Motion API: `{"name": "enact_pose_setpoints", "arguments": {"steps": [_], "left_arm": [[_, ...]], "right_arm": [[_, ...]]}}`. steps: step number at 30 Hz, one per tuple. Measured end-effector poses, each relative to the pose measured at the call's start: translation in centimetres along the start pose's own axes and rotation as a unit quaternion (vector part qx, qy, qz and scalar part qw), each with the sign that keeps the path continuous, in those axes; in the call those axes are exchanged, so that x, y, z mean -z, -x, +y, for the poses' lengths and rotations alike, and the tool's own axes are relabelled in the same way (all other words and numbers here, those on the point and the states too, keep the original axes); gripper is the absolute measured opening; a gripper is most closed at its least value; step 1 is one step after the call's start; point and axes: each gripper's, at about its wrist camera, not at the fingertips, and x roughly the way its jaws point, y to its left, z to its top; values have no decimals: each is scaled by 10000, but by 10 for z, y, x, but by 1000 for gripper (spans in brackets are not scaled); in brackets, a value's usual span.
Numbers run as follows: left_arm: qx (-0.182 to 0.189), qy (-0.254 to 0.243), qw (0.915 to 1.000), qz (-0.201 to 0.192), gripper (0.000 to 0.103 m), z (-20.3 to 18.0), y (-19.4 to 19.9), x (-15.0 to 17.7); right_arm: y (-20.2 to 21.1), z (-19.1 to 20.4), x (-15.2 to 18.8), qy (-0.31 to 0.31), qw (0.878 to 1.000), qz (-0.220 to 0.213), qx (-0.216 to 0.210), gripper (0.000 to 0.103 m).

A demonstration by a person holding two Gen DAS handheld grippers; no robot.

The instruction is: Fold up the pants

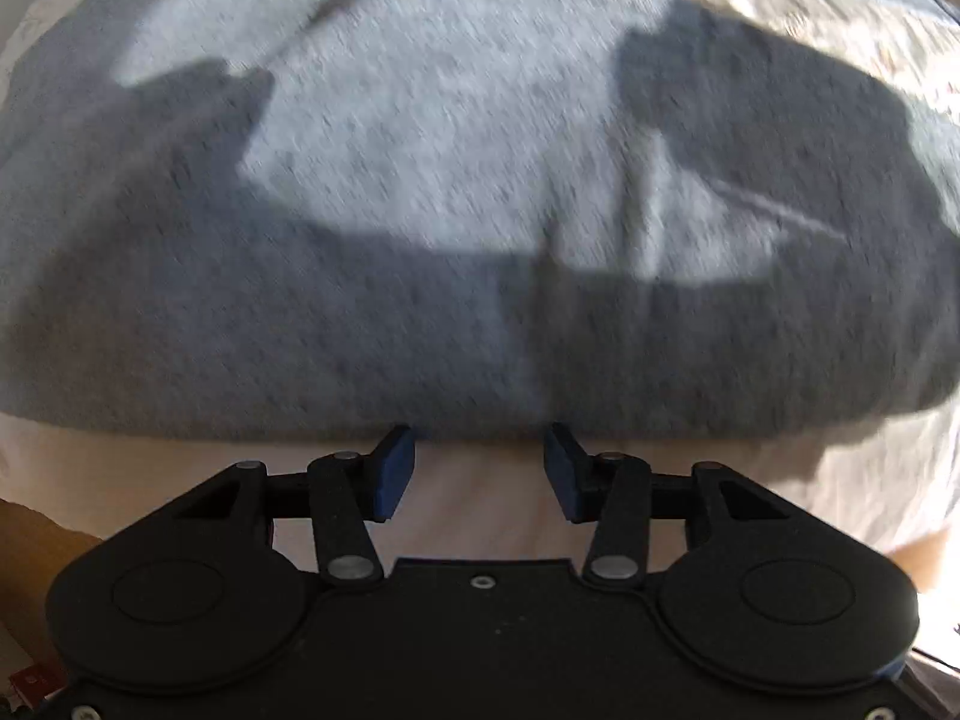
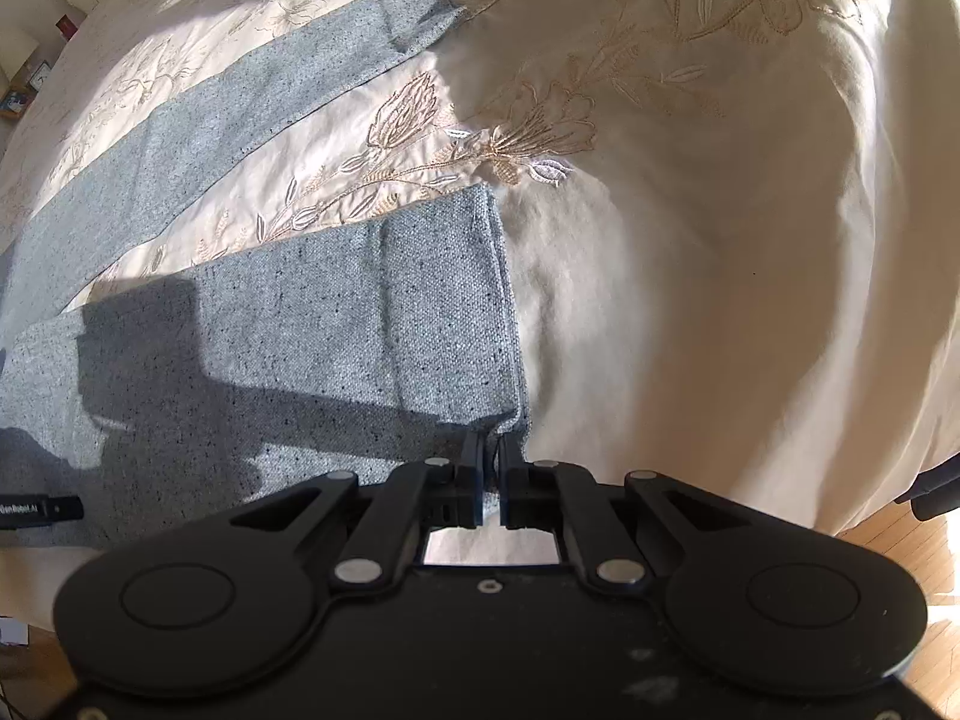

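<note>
Grey speckled knit pants [image 2: 288, 324] were pinched at a cuff corner by the right gripper [image 2: 492, 474], while the left gripper [image 1: 479, 468] was held wide at their edge.

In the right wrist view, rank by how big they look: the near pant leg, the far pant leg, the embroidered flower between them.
1. Near pant leg, though it lies closest to the camera, which inflates it.
2. Far pant leg, which may be equally large in reality.
3. Embroidered flower, clearly smallest.
</note>
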Motion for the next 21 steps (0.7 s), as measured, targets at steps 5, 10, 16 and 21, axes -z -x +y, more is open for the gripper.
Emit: {"name": "enact_pose_setpoints", "arguments": {"steps": [5,10,16,21], "left_arm": [[55,363,9986,-375,48,1,9,25],[-11,283,9950,-962,49,5,36,41],[-114,166,9909,-1331,49,9,66,47],[-163,146,9893,-1446,49,11,85,38]], "right_arm": [[11,-2,8,-59,9998,-190,-80,14],[27,-9,29,-349,9977,-518,-278,33],[15,-5,58,-569,9974,-124,-426,35],[-3,2,57,-743,9956,-202,-534,35]]}}
